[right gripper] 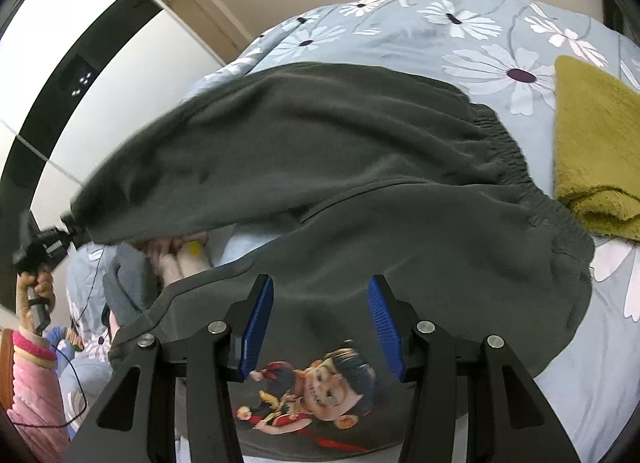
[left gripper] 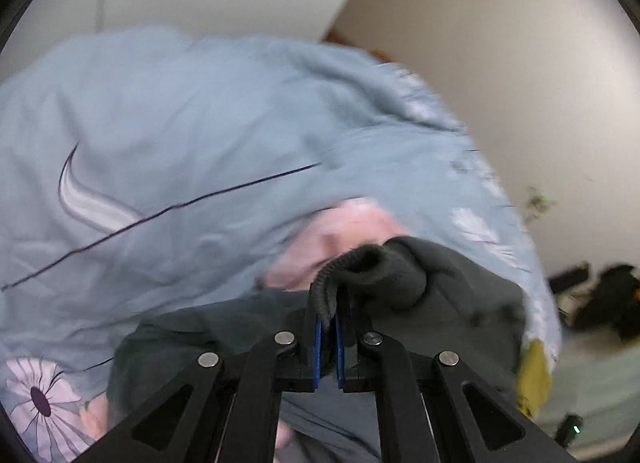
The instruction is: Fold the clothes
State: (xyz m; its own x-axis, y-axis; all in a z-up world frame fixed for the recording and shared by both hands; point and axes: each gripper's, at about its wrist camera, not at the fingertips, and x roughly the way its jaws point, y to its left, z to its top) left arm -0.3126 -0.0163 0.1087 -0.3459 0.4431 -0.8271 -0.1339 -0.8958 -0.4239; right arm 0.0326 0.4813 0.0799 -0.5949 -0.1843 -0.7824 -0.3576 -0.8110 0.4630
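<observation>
Dark grey trousers point(right gripper: 360, 167) with an elastic waistband and a cartoon print point(right gripper: 316, 387) lie on the flowered blue bedspread point(right gripper: 460, 35). My left gripper point(left gripper: 329, 303) is shut on the ribbed cuff point(left gripper: 360, 267) of one leg and holds it lifted; it shows in the right wrist view at far left point(right gripper: 60, 239), with that leg stretched up and across. My right gripper point(right gripper: 320, 303) is open, hovering just above the other leg near the print, holding nothing.
A folded mustard-yellow towel point(right gripper: 596, 147) lies on the bed at the right. Pink and grey clothes point(right gripper: 168, 259) lie under the lifted leg. A white and black wardrobe point(right gripper: 100, 63) stands at the left. Dark things point(left gripper: 600, 295) lie on the floor.
</observation>
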